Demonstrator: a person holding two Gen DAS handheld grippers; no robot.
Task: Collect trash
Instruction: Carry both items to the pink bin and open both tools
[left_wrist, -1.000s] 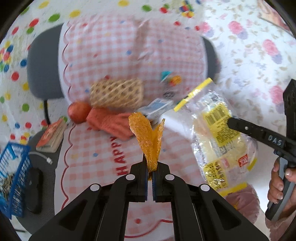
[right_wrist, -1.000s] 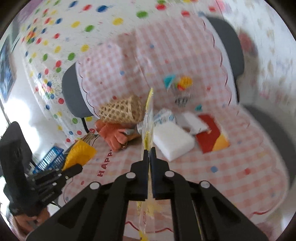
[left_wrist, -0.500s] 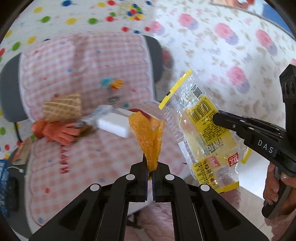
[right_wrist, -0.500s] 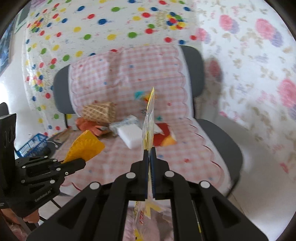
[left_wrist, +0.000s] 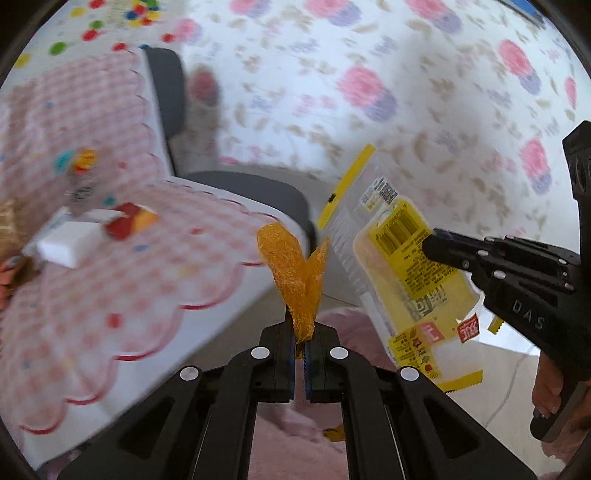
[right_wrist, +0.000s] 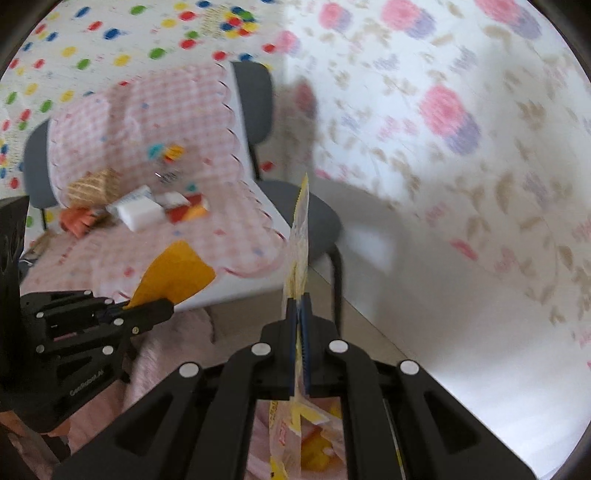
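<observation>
The orange peel (left_wrist: 295, 273) is pinched in the closed left gripper (left_wrist: 300, 341), in the air just right of the chair (left_wrist: 255, 192). The yellow wrapper (left_wrist: 402, 266) is clamped in the closed right gripper (right_wrist: 298, 306), further right of the chair. A white block (left_wrist: 66, 243) lies on the chair's pink checked cover (left_wrist: 122, 295).

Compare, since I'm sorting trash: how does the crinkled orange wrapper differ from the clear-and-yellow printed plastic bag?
The crinkled orange wrapper is small, opaque and plain; the clear-and-yellow printed plastic bag is larger, partly see-through, with barcode and labels. The wrapper sits in the left gripper, the bag in the right gripper. Both are pinched in shut jaws.
</observation>
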